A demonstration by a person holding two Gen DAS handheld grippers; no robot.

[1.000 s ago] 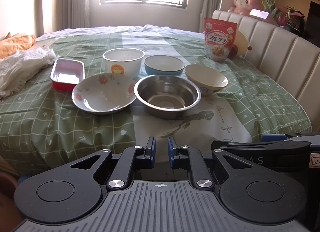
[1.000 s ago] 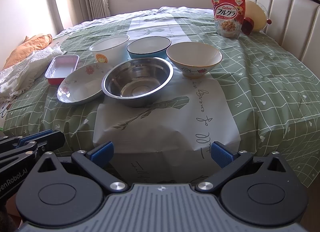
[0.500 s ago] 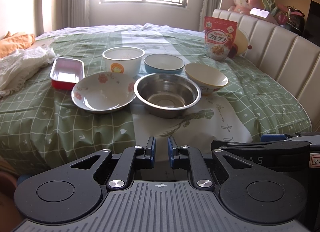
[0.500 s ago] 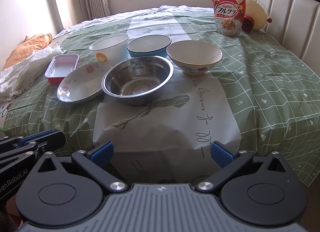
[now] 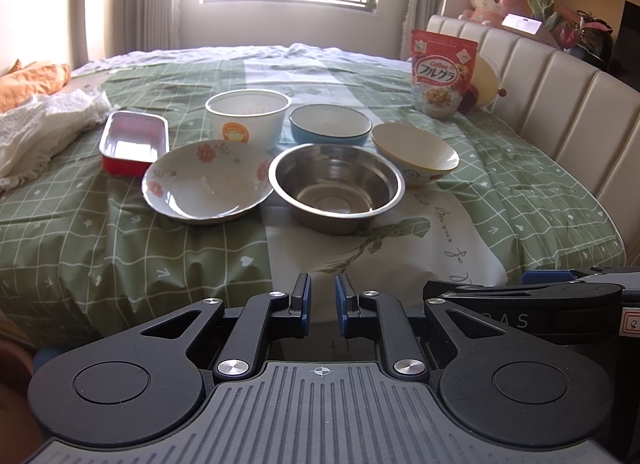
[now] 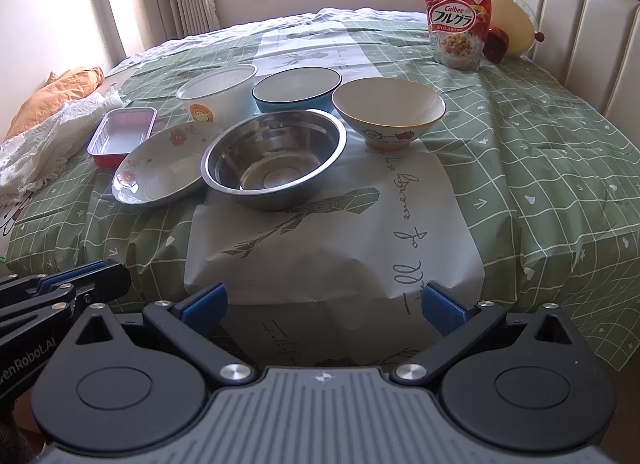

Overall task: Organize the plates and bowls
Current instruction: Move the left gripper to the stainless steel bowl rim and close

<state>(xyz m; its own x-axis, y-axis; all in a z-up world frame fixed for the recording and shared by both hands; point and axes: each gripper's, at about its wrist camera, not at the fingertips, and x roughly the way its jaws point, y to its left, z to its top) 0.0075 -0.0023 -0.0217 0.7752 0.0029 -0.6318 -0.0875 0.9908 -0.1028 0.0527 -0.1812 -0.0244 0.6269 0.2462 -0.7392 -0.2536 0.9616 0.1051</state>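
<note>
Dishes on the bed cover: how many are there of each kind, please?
Bowls: 4 (white bowl, blue bowl, cream bowl, steel bowl)
Plates: 1 (floral plate)
Trays: 1 (red tray)
Total: 6

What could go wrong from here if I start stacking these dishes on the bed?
The shiny steel bowl sits rim-to-rim with the floral shallow plate, so lifting either may drag the other. The dishes rest on a soft green checked bedcover, so a stack could lean or tip. The left gripper is shut and needs opening before any grasp; the right gripper is open.
</note>
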